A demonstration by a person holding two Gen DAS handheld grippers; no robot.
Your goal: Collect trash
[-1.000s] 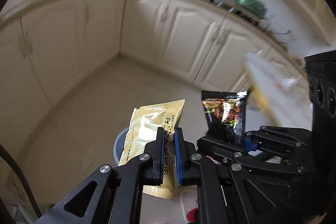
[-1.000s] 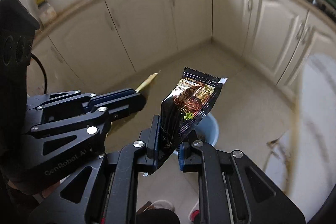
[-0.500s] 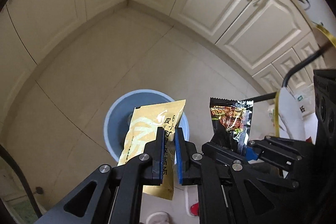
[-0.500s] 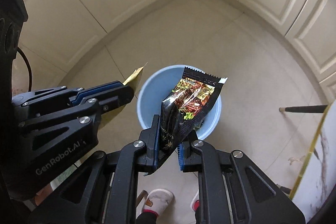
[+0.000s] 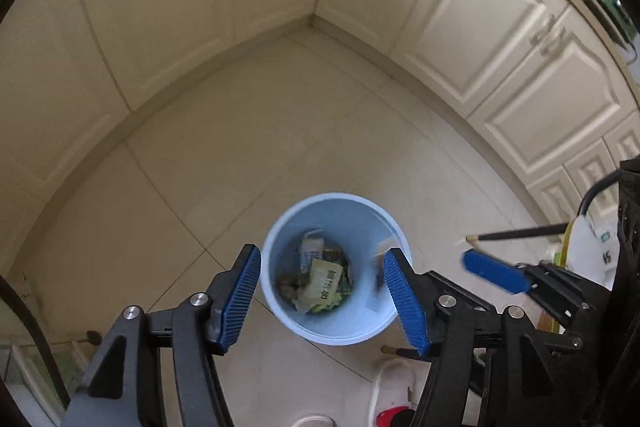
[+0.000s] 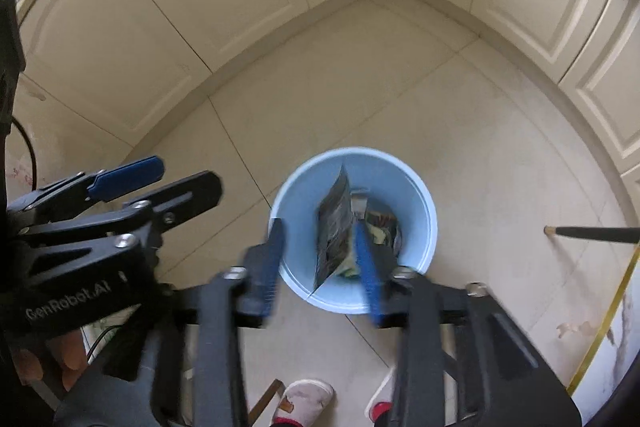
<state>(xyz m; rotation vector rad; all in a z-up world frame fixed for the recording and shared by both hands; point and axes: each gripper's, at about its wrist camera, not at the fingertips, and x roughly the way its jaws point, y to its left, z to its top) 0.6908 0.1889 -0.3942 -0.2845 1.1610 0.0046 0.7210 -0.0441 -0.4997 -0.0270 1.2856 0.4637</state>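
Observation:
A light blue bin (image 5: 340, 195) stands on the tiled floor right under both grippers. My left gripper (image 5: 322, 259) hangs over it with jaws opening and nothing between them. The gold packet (image 5: 326, 281) lies inside on other wrappers. In the right wrist view my right gripper (image 6: 318, 231) is blurred, its jaws opening. The dark snack wrapper (image 6: 334, 227) drops loose between them into the bin (image 6: 420, 195), and no pad presses it. The left gripper (image 6: 180, 175) shows at the left of that view. One of the right gripper's blue pads (image 5: 496, 273) shows beside the bin.
Cream cabinet doors (image 5: 492, 15) wrap around the floor corner behind the bin. A dark stick (image 6: 592, 233) lies on the floor to the right. A person's slippered foot (image 6: 308, 399) stands just in front of the bin, and a hand (image 6: 60, 359) grips the left tool.
Both grippers came down over the bin and opened. The gold packet left the left jaws and now lies in the bin. The dark wrapper has slipped out of the right jaws.

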